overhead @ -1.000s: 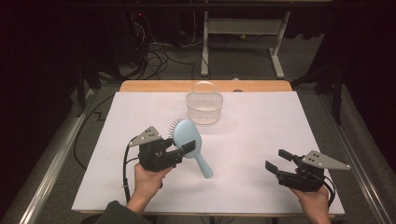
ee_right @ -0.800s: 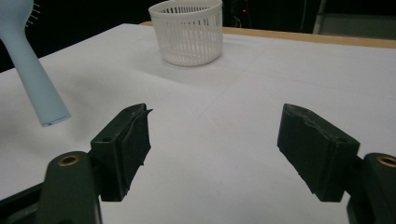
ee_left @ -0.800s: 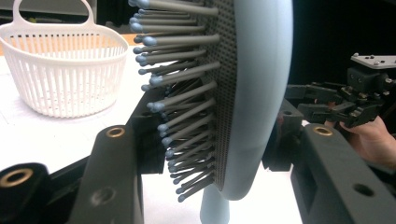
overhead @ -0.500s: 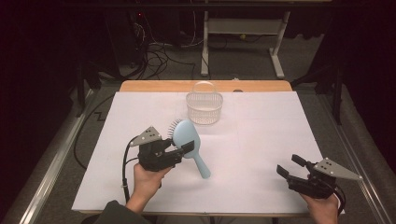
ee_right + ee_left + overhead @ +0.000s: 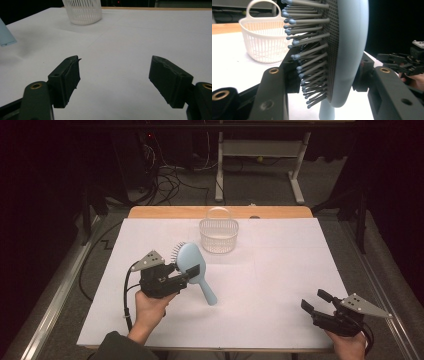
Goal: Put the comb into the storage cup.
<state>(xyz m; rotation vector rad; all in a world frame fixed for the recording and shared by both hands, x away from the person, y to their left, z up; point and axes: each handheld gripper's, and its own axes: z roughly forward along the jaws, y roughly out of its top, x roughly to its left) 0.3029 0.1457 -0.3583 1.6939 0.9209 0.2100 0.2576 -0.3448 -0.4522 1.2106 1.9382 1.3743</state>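
- The left gripper (image 5: 192, 272) has its jaws clamped on the head of the light blue hairbrush (image 5: 192, 265), one jaw in among the bristles and the other on the smooth back.
- In the left gripper view the brush (image 5: 344, 50) stands on edge between the jaws, bristles to the left, handle pointing down out of the grip.
- From the high view the handle slants down toward the counter (image 5: 280, 270), its tip right at the white sheet; can't tell if it touches.
- The white basket (image 5: 218, 234) sits just beyond the brush, near but apart.
- The right gripper (image 5: 316, 304) is well off from the brush at the near right corner, jaws wide apart, nothing between them.
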